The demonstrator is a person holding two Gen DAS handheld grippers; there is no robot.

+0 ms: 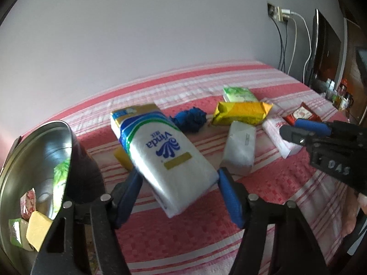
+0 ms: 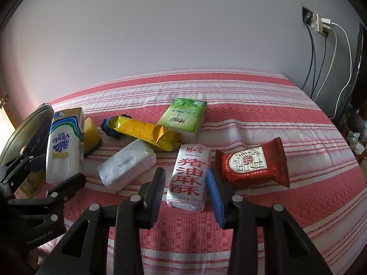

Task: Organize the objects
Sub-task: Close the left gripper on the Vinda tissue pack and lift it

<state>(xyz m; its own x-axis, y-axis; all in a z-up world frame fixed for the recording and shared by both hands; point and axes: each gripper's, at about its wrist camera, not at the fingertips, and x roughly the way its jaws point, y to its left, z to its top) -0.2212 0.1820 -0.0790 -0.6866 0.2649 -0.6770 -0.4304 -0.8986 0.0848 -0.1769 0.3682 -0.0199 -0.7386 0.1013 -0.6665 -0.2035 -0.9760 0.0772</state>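
Observation:
My left gripper [image 1: 179,192] is open around the near end of a white Vinda tissue pack [image 1: 160,151], with a small gap at each finger. The pack also shows in the right wrist view [image 2: 65,146]. My right gripper [image 2: 185,190] is open around the near end of a white snack pack with red characters [image 2: 190,176]; whether the fingers touch it is unclear. A red snack packet [image 2: 252,162], a plain white pack [image 2: 127,167], a yellow foil packet [image 2: 144,133], a green tissue pack [image 2: 183,116] and a blue cloth bundle [image 1: 189,119] lie on the striped bedspread [image 2: 252,217].
A steel bowl [image 1: 29,151] at the left holds several small packets and a yellow sponge [image 1: 37,231]. Another yellow sponge [image 2: 91,137] lies behind the Vinda pack. A wall socket with cables [image 2: 321,25] and a dark screen [image 1: 325,45] are at the right.

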